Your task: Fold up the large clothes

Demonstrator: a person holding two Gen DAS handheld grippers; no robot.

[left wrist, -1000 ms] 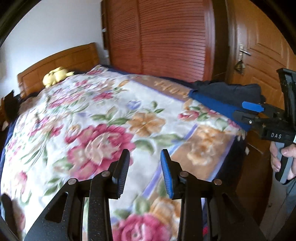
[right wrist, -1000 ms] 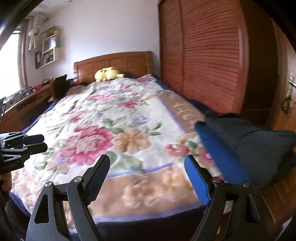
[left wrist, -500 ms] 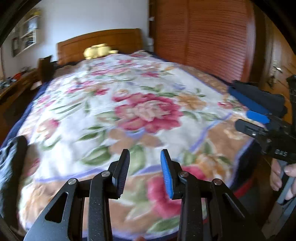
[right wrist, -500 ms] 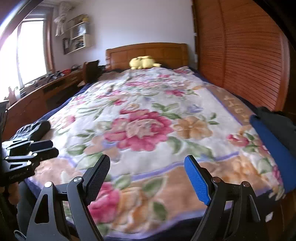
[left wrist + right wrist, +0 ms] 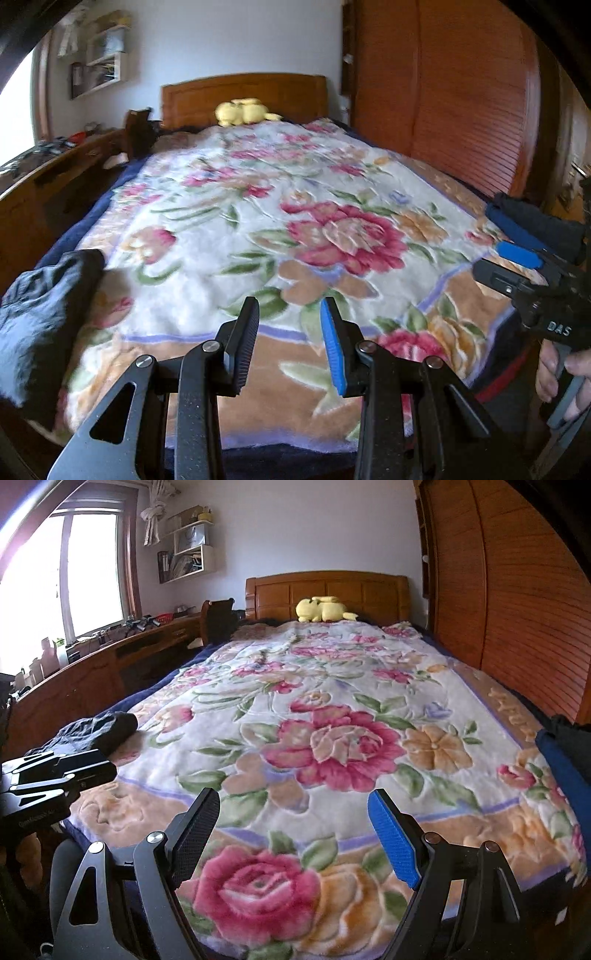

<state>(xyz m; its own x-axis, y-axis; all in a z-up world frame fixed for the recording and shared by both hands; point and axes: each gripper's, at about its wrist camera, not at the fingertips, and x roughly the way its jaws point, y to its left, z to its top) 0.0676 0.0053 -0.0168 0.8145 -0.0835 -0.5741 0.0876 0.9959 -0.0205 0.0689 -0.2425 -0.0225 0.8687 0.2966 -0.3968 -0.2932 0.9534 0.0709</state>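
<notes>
A crumpled dark garment [image 5: 40, 317] lies on the bed's front left corner; it also shows in the right wrist view [image 5: 98, 731]. A dark and blue folded garment [image 5: 532, 225] lies at the bed's right edge, also seen in the right wrist view [image 5: 565, 760]. My left gripper [image 5: 290, 332] hovers open and empty above the foot of the bed, right of the crumpled garment. My right gripper [image 5: 293, 830] is wide open and empty above the foot of the bed; it also shows in the left wrist view [image 5: 524, 266]. The left gripper appears in the right wrist view [image 5: 62, 771].
The bed carries a floral blanket [image 5: 332, 720] with a yellow plush toy [image 5: 323, 609] at the wooden headboard [image 5: 325, 590]. A wooden desk [image 5: 92, 664] runs along the left under a window. A slatted wardrobe [image 5: 517, 609] stands on the right.
Both views have swung left from the bed's right side to face the headboard. The crumpled dark garment has come into view at the left. Both grippers stay open.
</notes>
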